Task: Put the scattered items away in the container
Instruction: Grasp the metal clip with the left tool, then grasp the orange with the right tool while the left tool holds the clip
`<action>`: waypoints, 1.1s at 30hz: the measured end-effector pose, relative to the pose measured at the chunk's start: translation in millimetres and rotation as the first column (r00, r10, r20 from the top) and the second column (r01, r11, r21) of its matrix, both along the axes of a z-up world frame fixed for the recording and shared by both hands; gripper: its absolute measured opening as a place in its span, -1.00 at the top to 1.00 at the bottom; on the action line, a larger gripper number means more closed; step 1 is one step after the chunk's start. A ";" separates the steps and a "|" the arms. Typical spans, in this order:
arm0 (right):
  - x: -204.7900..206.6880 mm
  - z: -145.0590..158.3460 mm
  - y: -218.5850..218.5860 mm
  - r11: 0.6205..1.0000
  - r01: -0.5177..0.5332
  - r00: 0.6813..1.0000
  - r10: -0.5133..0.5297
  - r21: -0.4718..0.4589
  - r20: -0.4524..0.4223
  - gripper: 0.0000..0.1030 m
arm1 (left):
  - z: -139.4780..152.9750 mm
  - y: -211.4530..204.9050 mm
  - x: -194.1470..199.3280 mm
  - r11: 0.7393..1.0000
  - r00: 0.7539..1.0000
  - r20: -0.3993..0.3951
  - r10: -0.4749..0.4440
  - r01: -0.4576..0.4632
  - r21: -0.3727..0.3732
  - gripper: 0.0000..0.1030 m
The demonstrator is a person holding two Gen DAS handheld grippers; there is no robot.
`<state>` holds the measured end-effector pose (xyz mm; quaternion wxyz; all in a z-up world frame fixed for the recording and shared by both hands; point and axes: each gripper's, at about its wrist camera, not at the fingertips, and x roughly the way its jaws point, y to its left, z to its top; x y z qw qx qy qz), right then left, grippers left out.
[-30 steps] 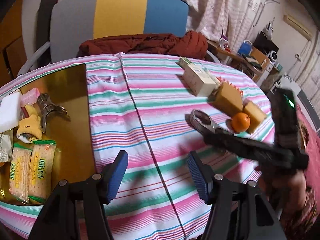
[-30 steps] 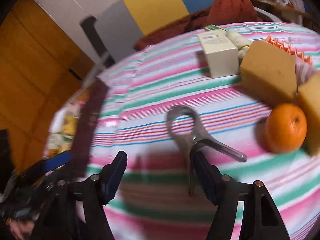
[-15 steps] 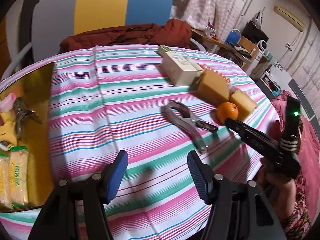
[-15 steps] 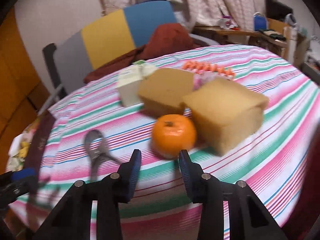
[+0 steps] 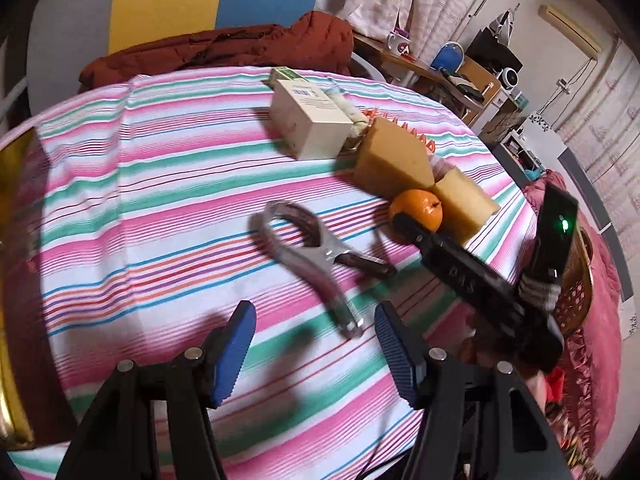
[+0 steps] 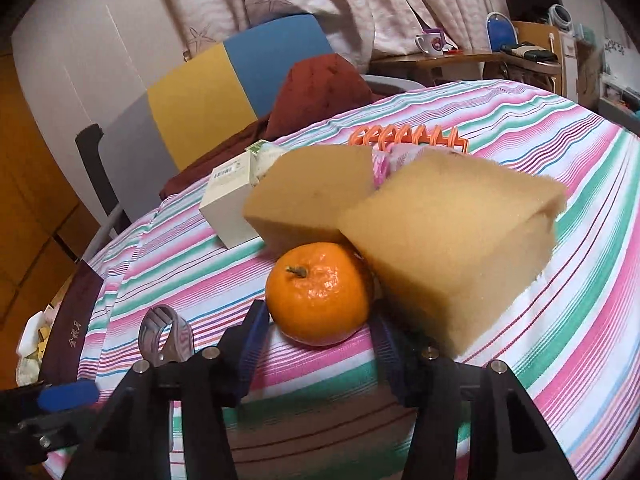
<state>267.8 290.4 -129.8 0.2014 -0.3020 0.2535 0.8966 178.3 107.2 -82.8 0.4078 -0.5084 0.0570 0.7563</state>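
A metal spring clamp [image 5: 304, 248] lies on the striped tablecloth [image 5: 160, 184], its handle tip just ahead of my left gripper [image 5: 312, 320]. That gripper is open and holds nothing. An orange [image 6: 320, 292] sits against two tan sponges [image 6: 452, 248] [image 6: 308, 196]. My right gripper [image 6: 318, 320] has a finger on either side of the orange's lower half, and its jaws are opening. The left wrist view shows the right gripper [image 5: 404, 222] reaching up to the orange [image 5: 416, 208]. The gold tray [image 5: 8, 240] shows only as a sliver at the left edge.
A white box [image 5: 308, 120] stands behind the sponges, with an orange comb-like clip [image 6: 404, 136] and a pink packet beside them. A chair with a rust-red cloth [image 5: 220, 44] is behind the table. A wicker basket [image 5: 576, 280] sits past the table's right edge.
My left gripper has moved right, from beside the tray to just short of the clamp. My right gripper swung from the clamp to the orange and now straddles it.
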 end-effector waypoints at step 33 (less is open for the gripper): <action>2.1 -4.4 1.1 1.000 0.002 1.000 -0.002 -0.006 -0.028 -0.05 | -27.4 41.3 -54.2 0.993 0.997 -0.025 0.069 -0.071 -0.093 0.11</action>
